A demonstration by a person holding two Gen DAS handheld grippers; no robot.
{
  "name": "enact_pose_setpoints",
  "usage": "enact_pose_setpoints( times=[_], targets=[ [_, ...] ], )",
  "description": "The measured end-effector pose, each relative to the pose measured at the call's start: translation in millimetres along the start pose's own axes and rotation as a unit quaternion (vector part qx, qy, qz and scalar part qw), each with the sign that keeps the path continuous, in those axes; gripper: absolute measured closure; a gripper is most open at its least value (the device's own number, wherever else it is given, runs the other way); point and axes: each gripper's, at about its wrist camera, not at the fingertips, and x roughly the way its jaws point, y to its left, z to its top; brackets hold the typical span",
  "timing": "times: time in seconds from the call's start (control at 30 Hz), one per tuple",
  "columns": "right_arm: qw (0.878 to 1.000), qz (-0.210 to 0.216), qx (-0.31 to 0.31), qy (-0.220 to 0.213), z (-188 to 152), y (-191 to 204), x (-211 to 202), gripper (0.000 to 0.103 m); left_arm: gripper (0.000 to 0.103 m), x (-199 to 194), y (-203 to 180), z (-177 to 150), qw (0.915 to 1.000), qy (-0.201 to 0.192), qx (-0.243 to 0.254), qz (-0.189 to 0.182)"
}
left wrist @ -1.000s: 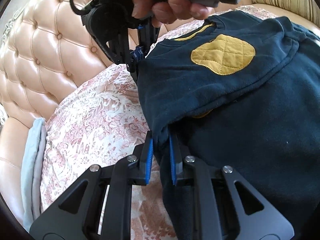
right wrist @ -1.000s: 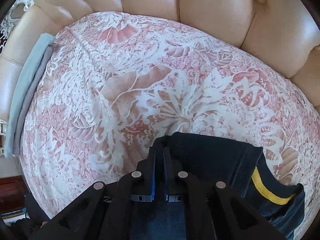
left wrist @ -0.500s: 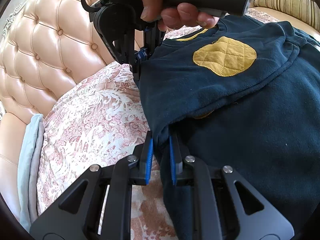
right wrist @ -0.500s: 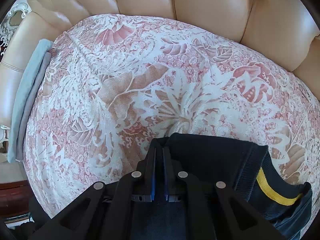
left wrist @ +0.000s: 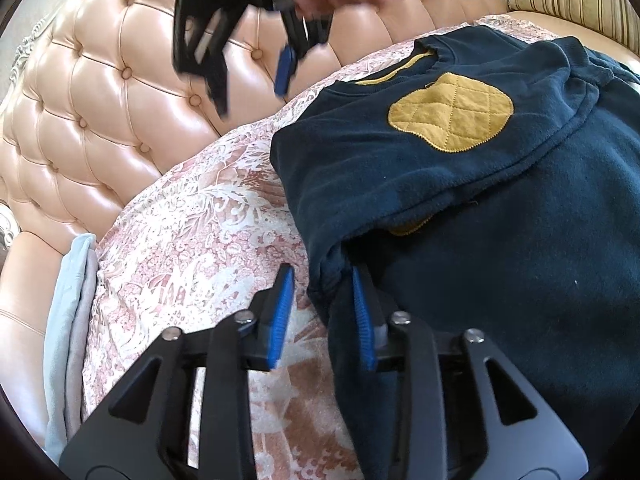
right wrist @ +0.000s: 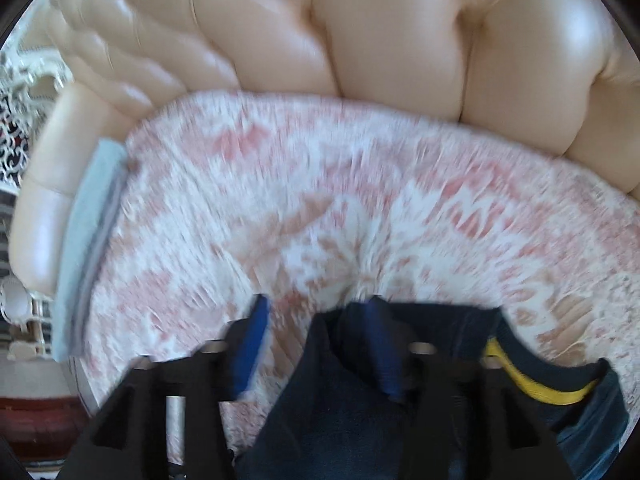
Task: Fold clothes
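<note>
Navy sweater (left wrist: 480, 208) lies folded on the floral cover (left wrist: 192, 240), near the tufted sofa back (left wrist: 100, 120). Left gripper (left wrist: 322, 316) spread open, sweater edge loose between its fingers. Right gripper (right wrist: 316, 348) open above the sweater, gripping nothing.

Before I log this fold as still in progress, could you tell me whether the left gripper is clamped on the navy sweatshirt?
No: the left gripper stands open, its blue pads apart beside the navy sweatshirt edge.
</note>
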Motion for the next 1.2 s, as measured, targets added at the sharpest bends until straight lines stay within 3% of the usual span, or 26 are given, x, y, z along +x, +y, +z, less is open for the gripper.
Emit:
enact_pose_setpoints(
  times=[0.1, 0.23, 0.27, 0.3, 0.37, 0.43, 0.5, 0.57, 0.67, 0.73, 0.8, 0.9, 1.0, 1.07, 1.1, 1.2],
  targets=[
    [0.998, 0.015, 0.017, -0.059, 8.2, -4.8, -35.7, 0.039, 0.047, -3.3, 2.1, -2.7, 0.9999, -0.002, -0.004, 0.011],
    [0.982, 0.035, 0.035, -0.185, -29.1, -4.7, -116.3, 0.035, 0.045, -24.8, 18.1, -14.2, 0.9995, -0.007, -0.028, 0.015],
    [0.975, 0.04, 0.039, -0.216, -38.6, -4.7, -136.5, 0.028, 0.044, -32.9, 23.8, -18.0, 0.9992, -0.009, -0.037, 0.012],
    [0.967, 0.035, 0.038, -0.248, -61.5, -13.9, -158.1, 0.021, 0.044, -42.6, 29.9, -23.0, 0.9987, -0.011, -0.049, 0.01],
    [0.956, -0.006, 0.032, -0.291, -125.0, -26.5, -198.1, 0.02, 0.043, -70.3, 43.3, -40.1, 0.9954, -0.014, -0.095, -0.002],
    [0.948, -0.037, 0.041, -0.315, -197.5, -43.4, -218.5, 0.02, 0.042, -104.1, 60.9, -66.3, 0.9833, -0.018, -0.178, -0.031],
    [0.943, -0.039, 0.075, -0.321, -266.2, -45.2, -222.5, 0.02, 0.042, -135.5, 67.5, -91.0, 0.9704, -0.032, -0.236, -0.042],
    [0.937, -0.027, 0.122, -0.327, -335.6, -52.0, -223.9, 0.02, 0.042, -159.8, 65.5, -109.4, 0.9637, -0.05, -0.257, -0.051],
    [0.912, 0.021, 0.208, -0.352, -433.3, -64.4, -222.5, 0.019, 0.042, -183.7, 53.7, -125.4, 0.9627, -0.037, -0.255, -0.083],
    [0.896, 0.076, 0.254, -0.357, -477.5, -71.1, -211.4, 0.019, 0.042, -190.3, 44.8, -128.9, 0.9563, -0.013, -0.26, -0.134],
    [0.898, 0.086, 0.262, -0.343, -499.4, -70.8, -201.3, 0.019, 0.042, -199.4, 33.0, -129.8, 0.9477, 0.002, -0.258, -0.188],
    [0.897, 0.096, 0.265, -0.34, -509.1, -75.1, -192.7, 0.019, 0.042, -215.3, 11.6, -117.0, 0.9466, 0.0, -0.231, -0.225],
    [0.895, 0.104, 0.264, -0.345, -507.1, -82.0, -187.6, 0.019, 0.042, -219.3, 2.7, -78.5, 0.9352, -0.028, -0.207, -0.286],
    [0.893, 0.11, 0.264, -0.348, -505.7, -86.6, -184.2, 0.019, 0.042, -198.3, 15.1, -31.0, 0.9104, -0.047, -0.22, -0.347],
    [0.892, 0.113, 0.263, -0.35, -505.1, -88.8, -182.5, 0.019, 0.042, -182.8, 19.3, -4.9, 0.9059, -0.044, -0.217, -0.361],
    [0.882, 0.125, 0.271, -0.365, -471.5, -108.5, -181.2, 0.018, 0.044, -131.4, 12.2, 82.0, 0.9091, -0.034, -0.136, -0.393]
  ],
)
